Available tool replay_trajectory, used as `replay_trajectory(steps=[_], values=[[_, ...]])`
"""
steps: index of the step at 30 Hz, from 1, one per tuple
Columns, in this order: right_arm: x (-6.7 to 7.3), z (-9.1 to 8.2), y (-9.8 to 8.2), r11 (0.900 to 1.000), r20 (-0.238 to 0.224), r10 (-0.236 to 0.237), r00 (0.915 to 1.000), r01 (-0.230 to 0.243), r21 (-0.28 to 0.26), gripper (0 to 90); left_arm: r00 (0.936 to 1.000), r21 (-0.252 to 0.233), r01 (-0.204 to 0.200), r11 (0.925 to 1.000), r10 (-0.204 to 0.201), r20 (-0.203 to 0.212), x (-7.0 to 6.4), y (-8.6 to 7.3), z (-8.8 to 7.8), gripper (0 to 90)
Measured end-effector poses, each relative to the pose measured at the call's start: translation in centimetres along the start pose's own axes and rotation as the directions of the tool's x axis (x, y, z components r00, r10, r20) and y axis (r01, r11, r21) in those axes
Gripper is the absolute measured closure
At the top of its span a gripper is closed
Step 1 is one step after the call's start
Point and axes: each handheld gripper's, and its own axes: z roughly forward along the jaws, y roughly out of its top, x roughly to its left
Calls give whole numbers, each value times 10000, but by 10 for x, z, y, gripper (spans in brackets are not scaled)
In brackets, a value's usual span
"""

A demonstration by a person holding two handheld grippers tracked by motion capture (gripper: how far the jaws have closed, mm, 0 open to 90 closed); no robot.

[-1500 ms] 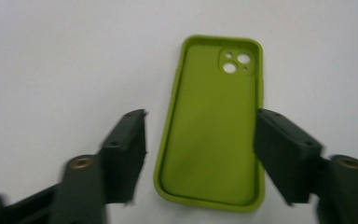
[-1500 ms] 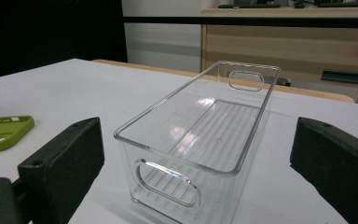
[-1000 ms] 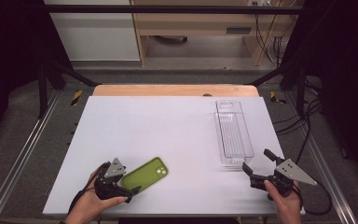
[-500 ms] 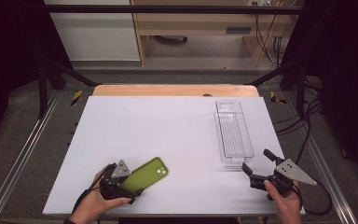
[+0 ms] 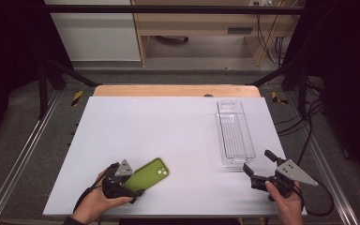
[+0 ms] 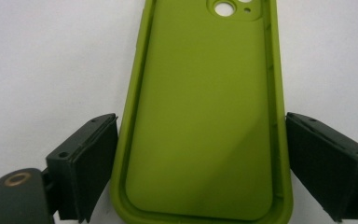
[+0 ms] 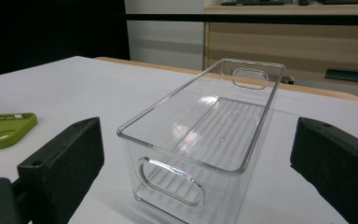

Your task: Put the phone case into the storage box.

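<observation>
A green phone case (image 5: pixel 149 174) lies hollow side up on the white table (image 5: pixel 168 126) at the near left. My left gripper (image 5: pixel 132 183) is open at its near end. In the left gripper view the case (image 6: pixel 200 116) lies between the two jaws, whose pads (image 6: pixel 91 158) sit close beside its long edges. A clear plastic bin (image 5: pixel 234 133) stands empty at the right. My right gripper (image 5: pixel 257 161) is open just short of the bin's near end. The right gripper view looks along the bin (image 7: pixel 205 126), with the green case (image 7: pixel 4 128) far to its left.
The table's near edge runs just under both hands. A wooden strip (image 5: pixel 173 90) borders the far edge. Black frame rails (image 5: pixel 23 150) flank the table, and cables (image 5: pixel 309 126) hang off at the right.
My left gripper has slid forward, so its jaws now straddle the near end of the green case. The right gripper has barely moved.
</observation>
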Motion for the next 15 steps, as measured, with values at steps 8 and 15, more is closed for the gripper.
replay_trajectory(steps=[8,15], values=[[0,0,0,10000,-10,-6,10000,6,14,30,9999,-103,-43,9999,41,-137,-2,0,-1,152],[0,0,0,10000,23,-23,10000,23,15,31,9975,-448,-312,9985,283,-645,-8,0,-3,160]])
